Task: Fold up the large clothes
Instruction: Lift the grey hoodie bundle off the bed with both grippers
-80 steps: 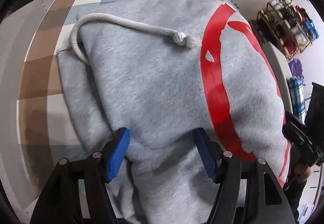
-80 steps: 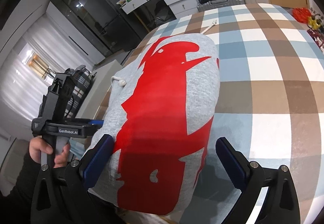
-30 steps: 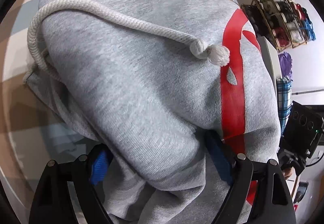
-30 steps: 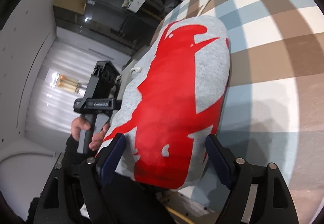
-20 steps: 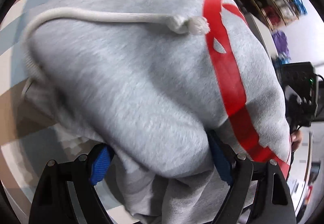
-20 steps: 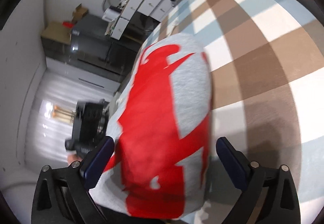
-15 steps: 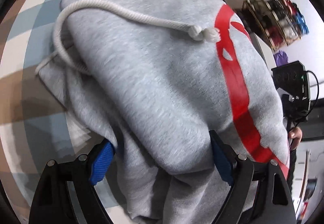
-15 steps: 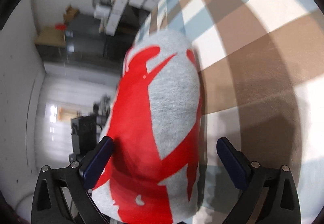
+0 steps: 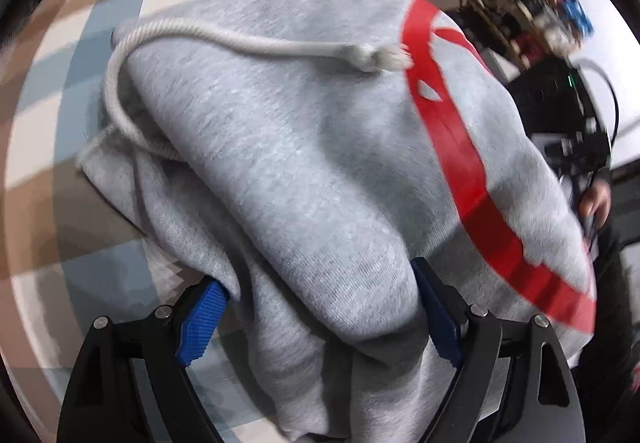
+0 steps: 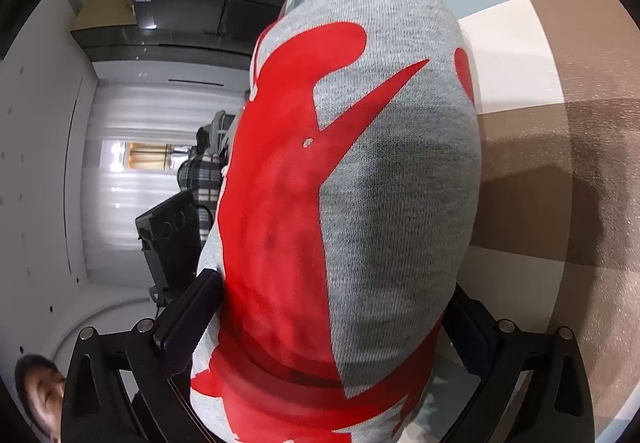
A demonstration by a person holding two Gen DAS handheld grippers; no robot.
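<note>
A folded grey hoodie (image 9: 312,147) with a red print lies on a checked cloth (image 9: 60,91). Its white drawstring (image 9: 248,43) lies across the top. My left gripper (image 9: 316,307) is open with its blue fingers on either side of the thick near edge of the hoodie. In the right wrist view the hoodie (image 10: 384,183) bulges up between my right gripper's (image 10: 332,319) fingers, which stand wide apart at the bundle's two sides. The red print (image 10: 280,171) faces that camera.
The checked cloth (image 10: 560,123) stretches to the right of the hoodie. The other gripper and a hand (image 9: 592,199) show past the hoodie's right side. A dark cabinet (image 10: 180,15) and white drawers stand beyond the table edge.
Both grippers have pushed further in around the hoodie's edges, and the bundle now fills more of each view. The right wrist view has tilted, so the hoodie looks raised.
</note>
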